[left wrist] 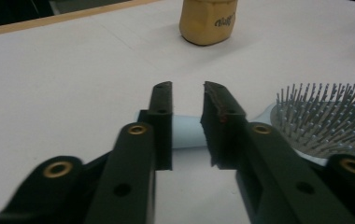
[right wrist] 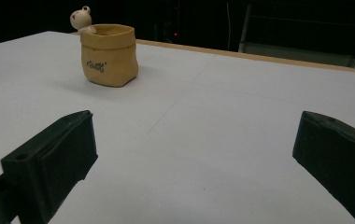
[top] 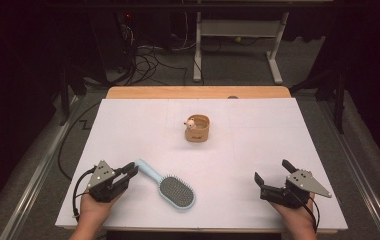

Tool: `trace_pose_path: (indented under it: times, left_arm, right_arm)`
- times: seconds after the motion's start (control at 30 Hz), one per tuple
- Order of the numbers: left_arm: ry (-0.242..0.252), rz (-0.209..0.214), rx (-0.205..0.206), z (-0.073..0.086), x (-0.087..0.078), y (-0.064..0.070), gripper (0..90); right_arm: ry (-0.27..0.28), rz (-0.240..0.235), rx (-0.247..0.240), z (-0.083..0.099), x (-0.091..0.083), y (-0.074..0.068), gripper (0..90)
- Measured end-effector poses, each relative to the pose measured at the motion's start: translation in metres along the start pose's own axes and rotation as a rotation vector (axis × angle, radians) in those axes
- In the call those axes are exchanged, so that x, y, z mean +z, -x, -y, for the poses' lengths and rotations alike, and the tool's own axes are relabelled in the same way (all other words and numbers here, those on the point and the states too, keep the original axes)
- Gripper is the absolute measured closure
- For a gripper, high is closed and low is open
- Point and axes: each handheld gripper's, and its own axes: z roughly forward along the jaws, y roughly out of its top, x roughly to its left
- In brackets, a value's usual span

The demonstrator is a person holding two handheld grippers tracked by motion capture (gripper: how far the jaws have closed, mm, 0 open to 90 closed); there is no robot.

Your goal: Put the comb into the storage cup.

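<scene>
In the high view the left gripper (top: 130, 171) lies at the near left of the white table (top: 128, 130), its jaws set around the end of the handle of a light blue hairbrush (top: 170, 189), which lies bristles up and slants toward the near middle; the right gripper (top: 273, 175) rests at the near right with its jaws spread wide and nothing between them; a yellow pot (top: 198, 128) with a small figure on its rim stands well apart, past the middle of the table. In the left gripper view the jaws stand on either side of the pale handle (left wrist: 187, 130), narrowed around it, though whether they press it I cannot tell; the bristled head (left wrist: 327, 116) lies to the right; the pot (left wrist: 208, 21) stands beyond. In the right gripper view the jaws stand far apart over bare table (right wrist: 222, 130); the pot (right wrist: 109, 55) stands at the upper left.
</scene>
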Motion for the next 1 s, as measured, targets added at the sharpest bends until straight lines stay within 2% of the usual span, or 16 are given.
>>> trace_pose_path:
  times: [0.07, 0.13, 0.2, 0.23, 0.27, 0.33, 0.4, 0.5, 0.9, 1.0]
  left_arm:
    - [-0.017, -0.019, 0.002, -0.003, 0.005, 0.002, 90.0]
    - [-0.05, -0.069, 0.013, -0.008, 0.014, 0.001, 90.0]
    - [-0.107, -0.07, 0.001, -0.014, 0.028, -0.004, 90.0]
    - [-0.184, -0.098, 0.011, -0.017, 0.043, -0.007, 90.0]
    - [-0.214, -0.108, 0.018, -0.018, 0.05, -0.008, 90.0]
    - [-0.226, -0.117, 0.017, -0.02, 0.055, -0.008, 90.0]
    - [-0.268, -0.119, 0.019, -0.025, 0.063, -0.009, 90.0]
    - [-0.332, -0.125, 0.065, -0.03, 0.073, -0.006, 90.0]
    - [-0.414, -0.154, 0.085, -0.029, 0.069, -0.013, 90.0]
    - [-0.418, -0.15, 0.084, -0.026, 0.065, -0.013, 90.0]
  right_arm:
    - [-0.002, -0.001, 0.003, 0.001, 0.0, 0.001, 0.2]
    - [-0.003, -0.001, 0.005, 0.001, 0.0, 0.001, 0.2]
    - [-0.005, -0.002, 0.005, 0.001, 0.001, 0.001, 0.2]
    - [-0.007, -0.003, 0.004, 0.001, 0.001, 0.0, 0.2]
    - [-0.004, -0.004, 0.004, 0.001, 0.001, 0.0, 0.2]
    - [-0.001, -0.004, 0.004, 0.0, 0.001, 0.001, 0.2]
    - [0.001, -0.003, 0.007, 0.001, 0.001, 0.001, 0.2]
    - [-0.006, -0.005, 0.014, 0.002, 0.002, 0.003, 0.2]
    - [-0.004, -0.006, 0.02, 0.002, 0.001, 0.003, 0.2]
    - [-0.001, -0.005, 0.02, 0.001, 0.0, 0.003, 0.2]
